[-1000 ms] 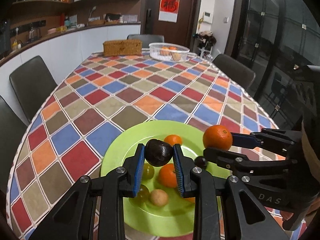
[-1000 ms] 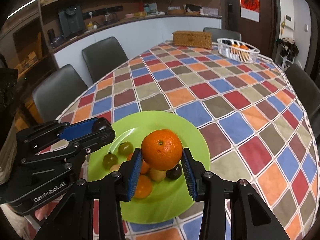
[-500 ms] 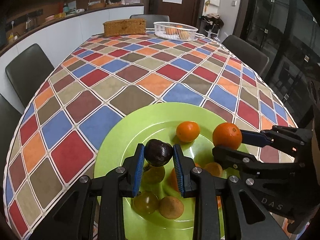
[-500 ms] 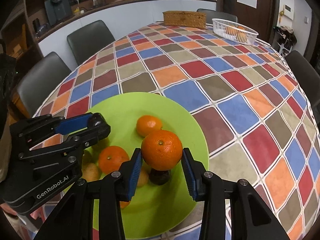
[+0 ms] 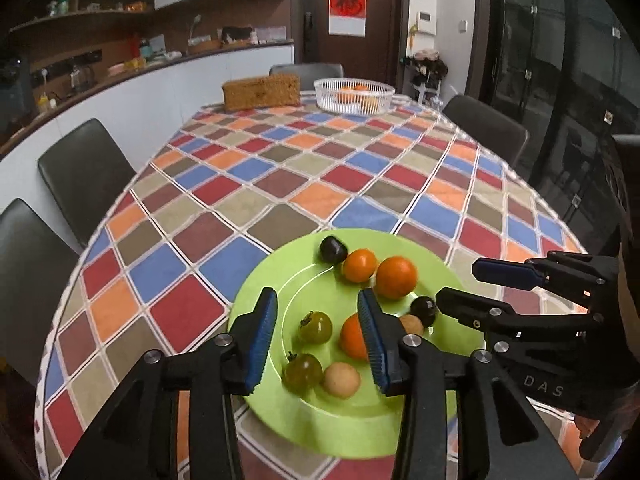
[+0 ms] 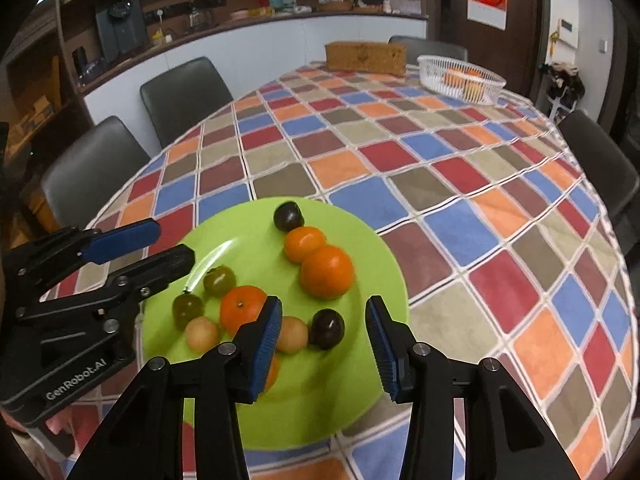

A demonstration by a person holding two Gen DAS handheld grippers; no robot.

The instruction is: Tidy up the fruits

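A green plate (image 5: 280, 280) (image 6: 240, 232) lies on the checked tablecloth near the table's front edge. On it are two dark plums, three oranges, two green tomatoes and two beige fruits. One plum (image 5: 333, 249) (image 6: 288, 216) rests at the far rim, and a large orange (image 5: 396, 276) (image 6: 327, 271) lies just nearer. My left gripper (image 5: 316, 340) (image 6: 176, 242) hovers over the plate's left part, its jaws opening, gripping nothing. My right gripper (image 6: 323, 346) (image 5: 458, 283) hovers over the plate's right part, its jaws also opening and empty; the second plum (image 6: 327, 328) lies below them.
A white basket (image 5: 354, 96) (image 6: 460, 76) holding oranges stands at the table's far end beside a brown woven box (image 5: 261, 90) (image 6: 366, 58). Dark chairs (image 5: 86, 172) line both long sides. A counter runs behind on the left.
My left gripper has let go of the dark plum, which now lies at the plate's far rim. My right gripper has released the large orange onto the plate. Both pulled back a little.
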